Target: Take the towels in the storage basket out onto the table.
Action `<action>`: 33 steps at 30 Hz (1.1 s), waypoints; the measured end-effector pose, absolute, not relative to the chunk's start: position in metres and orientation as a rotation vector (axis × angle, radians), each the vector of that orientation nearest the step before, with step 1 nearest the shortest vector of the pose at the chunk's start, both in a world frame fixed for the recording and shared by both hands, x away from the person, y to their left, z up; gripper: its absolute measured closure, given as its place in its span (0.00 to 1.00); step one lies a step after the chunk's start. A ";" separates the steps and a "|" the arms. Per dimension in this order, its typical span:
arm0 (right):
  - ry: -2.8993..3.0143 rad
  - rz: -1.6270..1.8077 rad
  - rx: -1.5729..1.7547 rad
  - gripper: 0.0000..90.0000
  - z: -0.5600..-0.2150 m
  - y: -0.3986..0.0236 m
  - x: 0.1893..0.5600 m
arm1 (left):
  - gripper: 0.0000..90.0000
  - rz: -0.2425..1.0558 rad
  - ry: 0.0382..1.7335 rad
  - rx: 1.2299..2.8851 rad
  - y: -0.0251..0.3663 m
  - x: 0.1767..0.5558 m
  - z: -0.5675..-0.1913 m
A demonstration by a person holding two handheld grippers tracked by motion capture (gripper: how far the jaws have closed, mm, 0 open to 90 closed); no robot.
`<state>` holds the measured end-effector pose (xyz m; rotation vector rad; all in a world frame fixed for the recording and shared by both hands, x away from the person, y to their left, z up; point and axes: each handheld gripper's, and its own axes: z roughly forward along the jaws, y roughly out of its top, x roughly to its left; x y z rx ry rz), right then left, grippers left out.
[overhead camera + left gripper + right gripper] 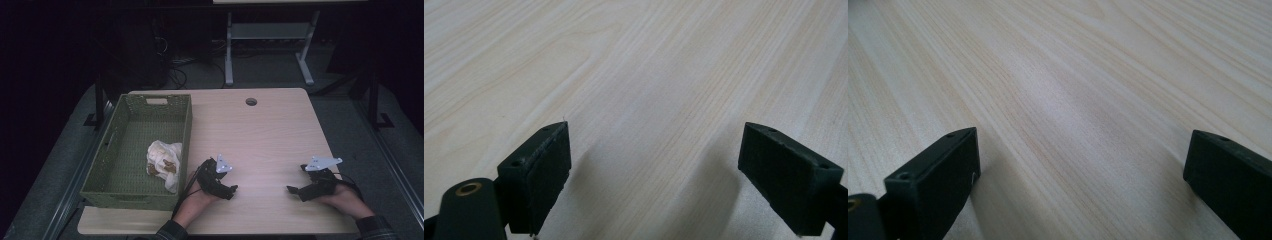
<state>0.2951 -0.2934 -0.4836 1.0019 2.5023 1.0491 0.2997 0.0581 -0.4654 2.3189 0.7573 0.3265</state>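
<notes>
Table [260,130]: I am looking down on a light wood-grain top with a round cable hole [251,101] near its far edge; everything below is placed against this table.
Basket [112,165]: a green woven bin is sitting on the table's left part, its long side running from the near edge toward the far edge, a handle slot showing in its far wall.
Crumpled wrapper [163,159]: a whitish wad with brown patches is lying inside the basket, against the wall that faces the table's middle, toward the near end.
Left gripper [231,189]: I am holding it low over the table's near edge, just beside the basket's right wall; its jaws are standing wide apart with nothing between them, and bare wood is showing between them in the left gripper view [654,170].
Right gripper [291,190]: I am holding it near the table's near right corner, well apart from the left one; its jaws are likewise spread and holding nothing, with bare grain between them in the right gripper view [1083,175].
</notes>
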 end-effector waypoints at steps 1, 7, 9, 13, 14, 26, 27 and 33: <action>2.502 1.049 1.003 0.01 -0.484 -0.293 0.295 | 0.14 0.324 0.764 2.313 0.059 0.300 -0.465; 2.503 1.050 1.000 0.01 -0.484 -0.294 0.295 | 0.14 0.314 0.775 2.305 0.059 0.299 -0.461; 2.503 1.050 1.000 0.01 -0.484 -0.294 0.295 | 0.15 0.321 0.771 2.307 0.059 0.299 -0.460; 2.503 1.050 1.000 0.01 -0.484 -0.293 0.295 | 0.15 0.324 0.770 2.297 0.059 0.299 -0.456; 2.503 1.050 1.000 0.01 -0.484 -0.293 0.295 | 0.15 0.324 0.770 2.294 0.059 0.300 -0.456; 2.503 1.050 1.000 0.01 -0.484 -0.293 0.295 | 0.15 0.325 0.776 2.288 0.060 0.300 -0.446; 2.504 1.050 0.999 0.01 -0.484 -0.294 0.295 | 0.15 0.319 0.778 2.290 0.060 0.300 -0.446; 2.504 1.050 0.999 0.01 -0.484 -0.293 0.295 | 0.15 0.314 0.775 2.280 0.060 0.301 -0.441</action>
